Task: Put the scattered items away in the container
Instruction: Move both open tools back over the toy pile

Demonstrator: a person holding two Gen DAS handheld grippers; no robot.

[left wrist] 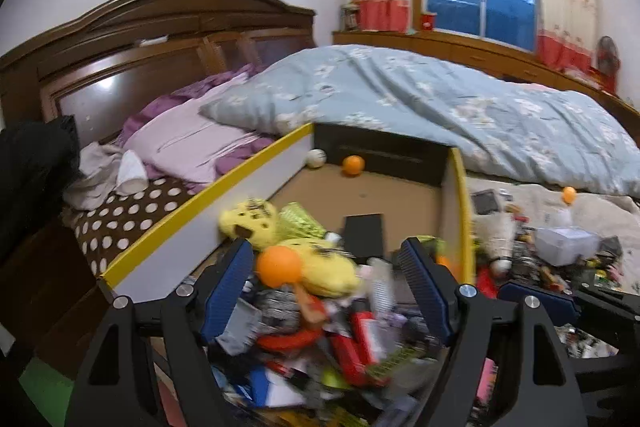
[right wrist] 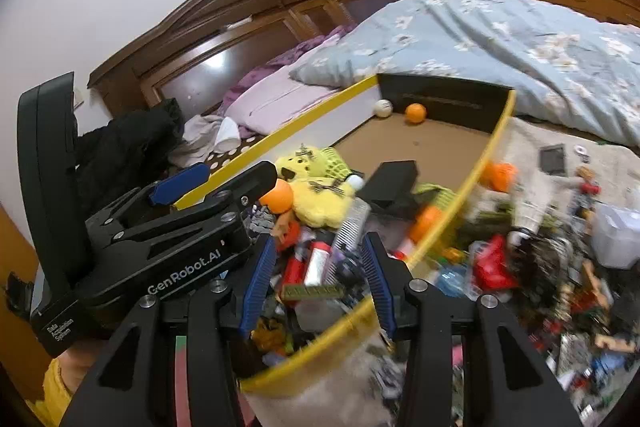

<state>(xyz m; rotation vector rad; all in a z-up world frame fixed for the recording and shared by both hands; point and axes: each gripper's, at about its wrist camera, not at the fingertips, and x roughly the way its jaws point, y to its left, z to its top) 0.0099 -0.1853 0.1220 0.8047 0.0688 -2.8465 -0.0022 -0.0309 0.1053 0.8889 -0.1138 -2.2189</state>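
A large box with yellow rims (left wrist: pixel 188 203) (right wrist: pixel 490 147) lies on the bed, heaped at its near end with small items: a yellow plush (left wrist: pixel 320 265) (right wrist: pixel 316 195), an orange ball (left wrist: pixel 278 265) (right wrist: pixel 280 197), red pieces and a black box (left wrist: pixel 364 235). A white ball (left wrist: pixel 316 158) and another orange ball (left wrist: pixel 353 165) lie at its far end. My left gripper (left wrist: pixel 328 259) is open and empty above the heap. My right gripper (right wrist: pixel 318 267) is open and empty over the box's near rim. The left gripper's body (right wrist: pixel 168 239) shows in the right wrist view.
Many scattered small items (right wrist: pixel 552 267) (left wrist: pixel 540 259) cover the bed to the right of the box, with a clear plastic tub (right wrist: pixel 618 235). A blue floral quilt (left wrist: pixel 440 103) lies behind, purple pillows (left wrist: pixel 180 139) and a wooden headboard (left wrist: pixel 160 39) to the left.
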